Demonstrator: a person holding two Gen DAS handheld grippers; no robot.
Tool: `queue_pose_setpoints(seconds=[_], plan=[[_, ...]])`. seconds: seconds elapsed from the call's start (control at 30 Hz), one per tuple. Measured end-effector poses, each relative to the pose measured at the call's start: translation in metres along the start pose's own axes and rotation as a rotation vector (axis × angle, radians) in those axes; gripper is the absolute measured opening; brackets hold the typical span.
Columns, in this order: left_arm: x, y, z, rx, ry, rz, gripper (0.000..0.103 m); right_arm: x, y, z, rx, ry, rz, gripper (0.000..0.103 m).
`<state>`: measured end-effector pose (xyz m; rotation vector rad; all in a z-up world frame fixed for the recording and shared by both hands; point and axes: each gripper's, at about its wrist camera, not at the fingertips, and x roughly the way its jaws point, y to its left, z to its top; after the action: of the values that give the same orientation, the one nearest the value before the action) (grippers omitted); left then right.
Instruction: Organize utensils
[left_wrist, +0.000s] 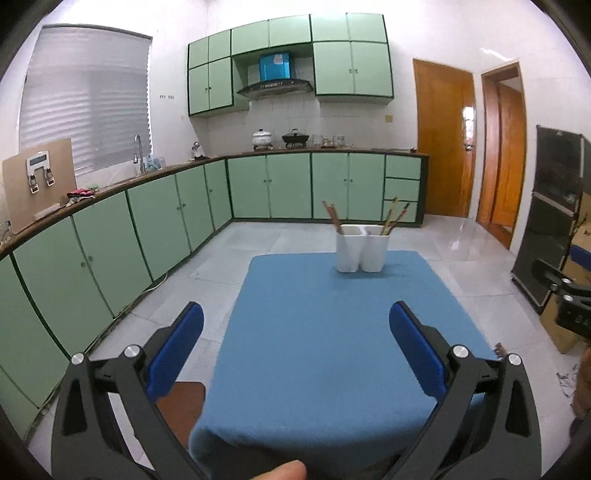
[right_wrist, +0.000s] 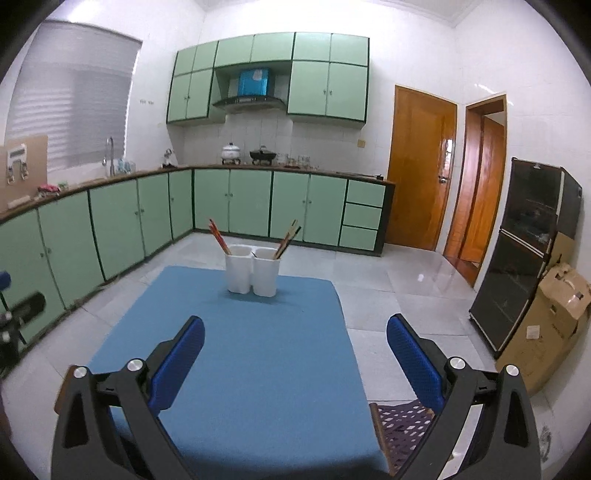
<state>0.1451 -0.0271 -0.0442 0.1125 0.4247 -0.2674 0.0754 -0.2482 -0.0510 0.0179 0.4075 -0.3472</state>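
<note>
Left gripper (left_wrist: 296, 345) and right gripper (right_wrist: 295, 349) both spread, empty. Chopsticks (right_wrist: 218, 235) stand in 2-compartment white holder (right_wrist: 253, 272), far end of blue table (right_wrist: 229, 362). Apparently done; cloth looks bare.

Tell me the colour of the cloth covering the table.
Plain blue, no pattern. The cloth shows best in the right wrist view, under the white utensil holder.
</note>
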Motion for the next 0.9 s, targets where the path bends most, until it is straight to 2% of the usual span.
queue_pose_setpoints(seconds=[0.3,0.43,0.53,0.6,0.73,0.9], plan=[[-0.082,-0.009,-0.017,-0.037,-0.043,-0.003,0.098,-0.064,0.000,-0.013,0.025,-0.019,0.042,0.097],[-0.115,-0.004,-0.030,-0.098,-0.041,0.014,0.098,-0.097,0.002,-0.021,0.019,-0.035,0.054,0.097],[-0.135,-0.004,-0.039,-0.070,-0.042,0.083,0.098,-0.119,0.005,-0.029,0.007,-0.045,0.055,0.097],[-0.151,0.001,-0.046,-0.086,-0.046,0.112,0.098,-0.136,0.003,-0.036,0.018,-0.042,0.067,0.097],[-0.182,0.007,-0.053,-0.105,-0.052,0.104,0.098,-0.158,-0.002,-0.045,0.031,-0.034,0.071,0.097],[-0.211,0.021,-0.057,-0.153,-0.077,0.150,0.098,-0.174,-0.010,-0.052,0.038,-0.039,0.062,0.097]])
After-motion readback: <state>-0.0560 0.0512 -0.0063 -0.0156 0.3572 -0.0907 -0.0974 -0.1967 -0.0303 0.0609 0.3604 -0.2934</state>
